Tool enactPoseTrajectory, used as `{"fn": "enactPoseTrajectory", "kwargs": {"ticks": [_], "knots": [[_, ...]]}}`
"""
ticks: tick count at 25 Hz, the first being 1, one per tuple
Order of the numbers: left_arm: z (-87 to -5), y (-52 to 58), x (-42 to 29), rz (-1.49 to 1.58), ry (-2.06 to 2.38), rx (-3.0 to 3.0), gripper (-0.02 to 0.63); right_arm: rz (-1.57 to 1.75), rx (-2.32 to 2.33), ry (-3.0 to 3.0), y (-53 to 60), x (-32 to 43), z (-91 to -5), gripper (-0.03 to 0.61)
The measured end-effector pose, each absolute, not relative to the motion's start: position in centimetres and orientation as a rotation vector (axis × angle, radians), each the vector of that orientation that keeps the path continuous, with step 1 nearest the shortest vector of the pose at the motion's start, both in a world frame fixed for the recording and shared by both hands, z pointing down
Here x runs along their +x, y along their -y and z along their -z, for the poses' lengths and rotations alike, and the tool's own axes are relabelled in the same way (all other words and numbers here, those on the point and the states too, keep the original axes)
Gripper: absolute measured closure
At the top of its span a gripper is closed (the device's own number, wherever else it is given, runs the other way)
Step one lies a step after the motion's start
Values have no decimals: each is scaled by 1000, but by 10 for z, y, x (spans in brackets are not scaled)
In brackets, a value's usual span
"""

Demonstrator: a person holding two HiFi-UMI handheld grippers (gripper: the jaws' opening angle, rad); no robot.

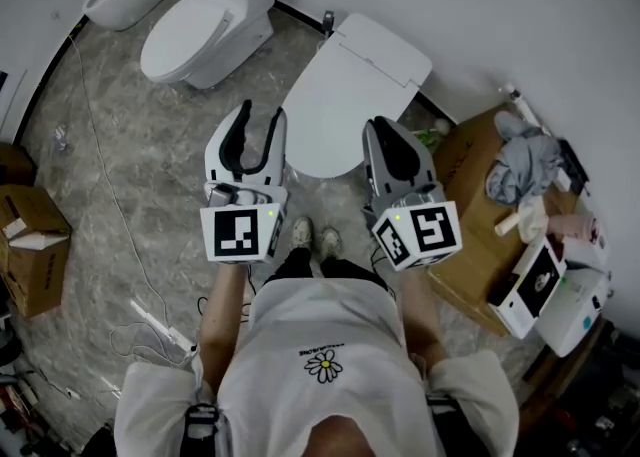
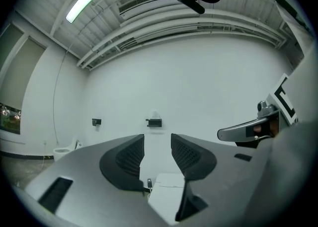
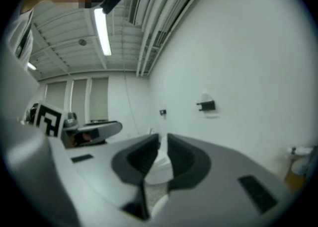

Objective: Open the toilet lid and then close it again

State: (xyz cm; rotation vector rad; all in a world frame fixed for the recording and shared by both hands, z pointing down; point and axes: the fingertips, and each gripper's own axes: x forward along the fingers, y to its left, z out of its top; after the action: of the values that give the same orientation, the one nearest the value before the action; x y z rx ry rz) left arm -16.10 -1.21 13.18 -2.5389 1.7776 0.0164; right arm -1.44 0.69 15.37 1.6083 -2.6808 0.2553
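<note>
- Head view: the toilet lid (image 1: 345, 110) lies closed, just ahead of both tools. The left gripper (image 1: 260, 117) and right gripper (image 1: 386, 127) hover short of its front edge, touching nothing.
- Left gripper view: jaws stand apart with nothing between them. The toilet (image 2: 166, 196) shows low beyond the gap. Recommend hooking this gripper under the lid's front lip, then lifting slowly along the hinge arc.
- Right gripper view: jaws drawn together, empty. Keep it clear, or ready to steady the raised lid.

At frame centre both forearms (image 1: 222, 295) stretch forward: the left gripper (image 1: 260, 123) has jaws apart and empty, the right gripper (image 1: 385, 130) jaws together.
</note>
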Motion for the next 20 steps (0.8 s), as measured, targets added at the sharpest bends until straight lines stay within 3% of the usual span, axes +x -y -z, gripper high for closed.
{"fn": "enactPoseTrajectory", "kwargs": {"ticks": [3,5,12,20], "knots": [[-167,27,-161,0,-1761,-2601,405,-331,1562,2648,6,-13,-190,417],[-205,40,-162,48,-1770,-2636,400,-378,1542,2620,17,-10,-224,399],[-379,65,-155,248,-1689,-2783,351,-406,1516,2477,53,0,-374,396],[-564,49,-148,520,-1716,-2867,345,-447,1430,2332,30,4,-545,375]]}}
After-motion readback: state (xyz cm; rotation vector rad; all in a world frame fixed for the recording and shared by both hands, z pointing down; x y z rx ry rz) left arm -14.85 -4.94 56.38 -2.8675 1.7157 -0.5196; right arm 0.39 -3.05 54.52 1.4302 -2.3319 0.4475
